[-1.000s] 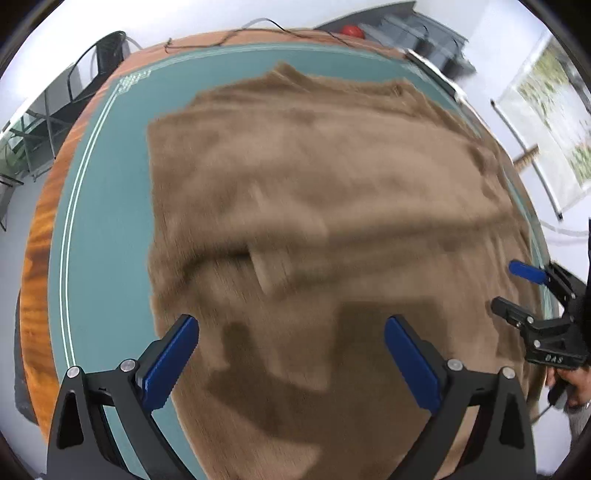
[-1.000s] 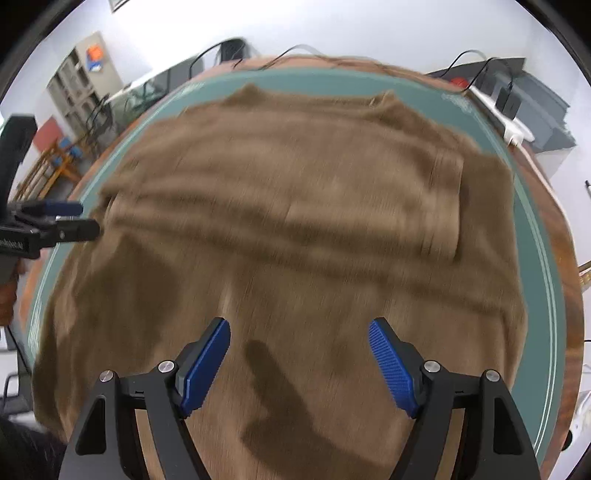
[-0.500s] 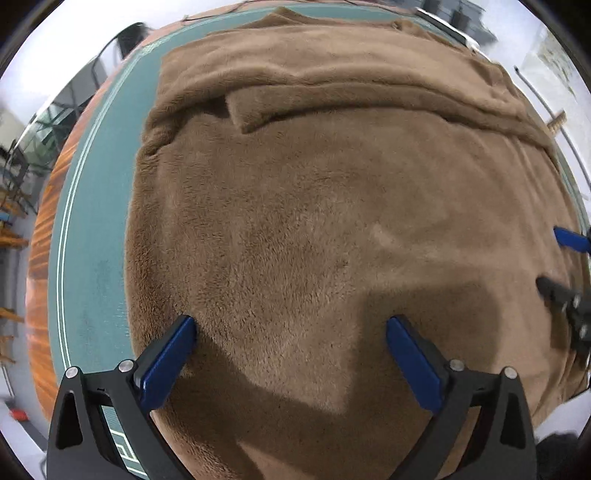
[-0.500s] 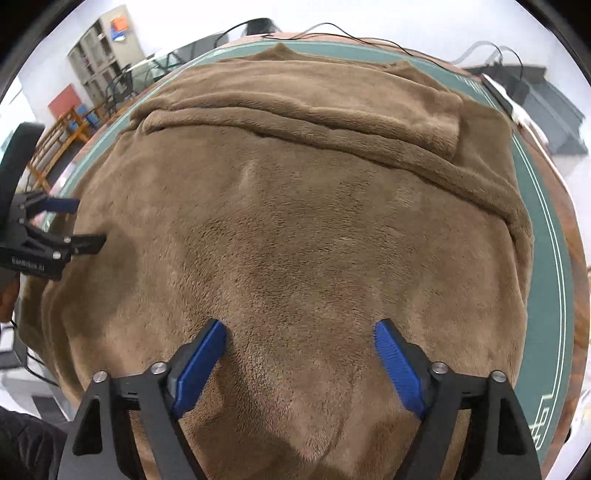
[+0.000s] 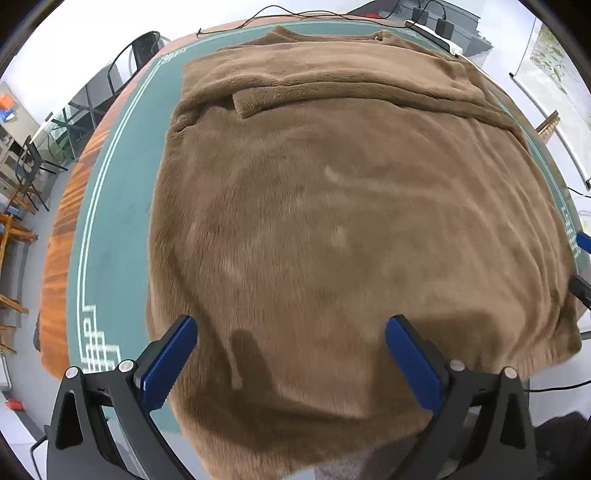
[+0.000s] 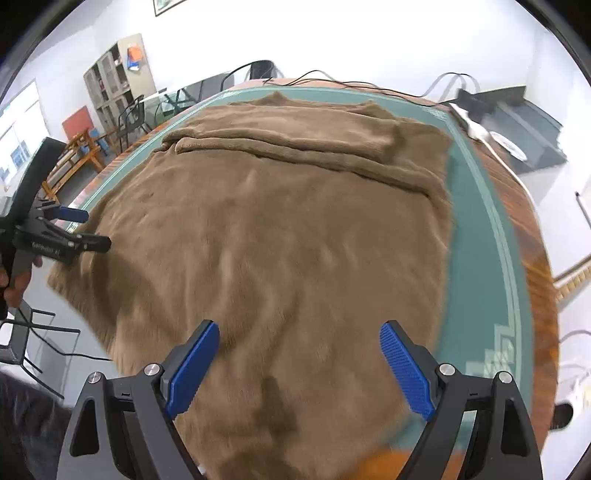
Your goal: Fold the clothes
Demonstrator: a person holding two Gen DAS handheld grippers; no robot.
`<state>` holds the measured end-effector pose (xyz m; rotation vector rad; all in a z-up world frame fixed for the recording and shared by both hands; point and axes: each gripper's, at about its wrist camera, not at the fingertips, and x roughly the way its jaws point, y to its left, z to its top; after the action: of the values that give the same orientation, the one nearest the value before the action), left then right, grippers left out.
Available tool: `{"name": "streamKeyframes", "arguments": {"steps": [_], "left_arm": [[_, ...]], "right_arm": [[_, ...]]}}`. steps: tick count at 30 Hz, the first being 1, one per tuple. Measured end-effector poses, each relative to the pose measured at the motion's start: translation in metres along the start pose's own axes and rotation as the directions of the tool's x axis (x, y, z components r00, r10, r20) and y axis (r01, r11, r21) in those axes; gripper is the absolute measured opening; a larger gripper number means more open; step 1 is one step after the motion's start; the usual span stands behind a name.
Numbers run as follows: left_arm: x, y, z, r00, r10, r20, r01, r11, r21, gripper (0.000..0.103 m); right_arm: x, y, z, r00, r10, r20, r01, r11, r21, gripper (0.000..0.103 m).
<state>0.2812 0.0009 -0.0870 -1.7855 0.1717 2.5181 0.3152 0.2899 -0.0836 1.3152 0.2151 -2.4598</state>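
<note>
A big brown fleece garment [image 5: 332, 206] lies spread flat over the round table, its near hem hanging over the front edge; in the right wrist view the same garment [image 6: 280, 240] fills the middle. Both sleeves are folded in across the far part as a long band [image 5: 332, 88]. My left gripper [image 5: 291, 354] is open above the near hem, nothing between its blue pads. My right gripper [image 6: 299, 365] is open too, over the near hem further right. In the right wrist view the left gripper [image 6: 70, 229] shows at the left edge, held by a hand.
The table has a teal mat [image 5: 110, 221] with white border lines and a bare wooden rim [image 5: 59, 236]. Cables and a power strip [image 5: 432, 33] lie at the far edge. Chairs [image 6: 129, 118] and a cabinet [image 6: 118, 74] stand beyond the table at the left.
Both grippers have drawn back toward the near edge and risen, so the whole garment and the room show. Both stay open and empty. The garment lies as before.
</note>
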Motion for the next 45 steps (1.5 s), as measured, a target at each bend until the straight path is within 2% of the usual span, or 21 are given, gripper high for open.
{"name": "streamKeyframes", "arguments": {"steps": [3,6,8,10,12,17,23,24,25,28,31,35,38,42,45], "left_arm": [[-0.007,-0.001,-0.01,1.0,0.004,0.0,-0.004,1.0,-0.004,0.103],[-0.013,-0.001,-0.02,1.0,0.008,0.001,-0.008,1.0,-0.007,0.103],[-0.018,-0.002,-0.027,1.0,0.011,0.001,-0.011,1.0,-0.01,0.103],[-0.022,-0.002,-0.033,1.0,0.014,0.001,-0.014,1.0,-0.012,0.103],[-0.026,-0.003,-0.038,1.0,0.017,0.001,-0.017,1.0,-0.011,0.103],[-0.028,-0.007,-0.046,1.0,0.026,-0.004,-0.026,1.0,-0.007,0.103],[-0.029,-0.002,-0.053,1.0,0.021,-0.01,-0.022,0.999,-0.037,0.103],[-0.03,-0.001,-0.054,1.0,0.023,-0.009,-0.024,0.999,-0.037,0.103],[-0.03,0.0,-0.055,1.0,0.026,-0.008,-0.026,0.999,-0.036,0.103],[-0.04,0.006,-0.062,0.999,0.035,0.016,-0.035,0.999,-0.024,0.103],[-0.05,0.021,-0.071,0.998,0.033,0.048,-0.032,0.999,-0.022,0.103],[-0.054,0.043,-0.086,0.998,0.037,0.055,-0.036,0.999,-0.021,0.103],[-0.057,0.048,-0.099,0.998,0.051,0.042,-0.051,0.999,0.003,0.103],[-0.045,0.048,-0.116,0.994,0.104,0.028,-0.105,0.993,0.051,0.103],[-0.039,0.052,-0.124,0.992,0.121,0.025,-0.122,0.992,0.041,0.103]], "right_arm": [[-0.025,-0.007,-0.028,1.0,-0.02,0.005,0.02,1.0,-0.002,0.091],[-0.039,-0.007,-0.055,0.999,-0.052,-0.015,0.051,0.997,-0.063,0.09],[-0.042,-0.001,-0.067,0.997,-0.065,-0.031,0.061,0.991,-0.116,0.083],[-0.041,0.005,-0.078,0.996,-0.076,-0.054,0.066,0.984,-0.168,0.061],[-0.039,0.011,-0.082,0.995,-0.08,-0.059,0.067,0.977,-0.201,0.058],[-0.034,0.023,-0.09,0.994,-0.086,-0.062,0.067,0.963,-0.263,0.058],[-0.017,0.024,-0.081,0.991,-0.128,-0.047,0.114,0.966,-0.231,0.055],[-0.013,0.024,-0.079,0.991,-0.123,-0.051,0.109,0.969,-0.223,0.047],[-0.009,0.025,-0.076,0.991,-0.117,-0.058,0.102,0.971,-0.217,0.034],[-0.01,0.026,-0.069,0.993,-0.106,-0.047,0.094,0.974,-0.204,0.021],[-0.018,0.015,-0.058,0.996,-0.088,-0.021,0.084,0.987,-0.136,0.02],[-0.024,0.0,-0.04,0.998,-0.065,0.007,0.066,0.996,-0.054,0.02],[-0.027,0.0,-0.029,0.997,-0.068,0.027,0.07,0.996,-0.05,0.02],[-0.029,0.001,-0.016,0.997,-0.071,0.041,0.073,0.996,-0.05,0.02],[-0.028,-0.002,-0.009,0.997,-0.071,0.042,0.073,0.996,-0.044,0.02]]}}
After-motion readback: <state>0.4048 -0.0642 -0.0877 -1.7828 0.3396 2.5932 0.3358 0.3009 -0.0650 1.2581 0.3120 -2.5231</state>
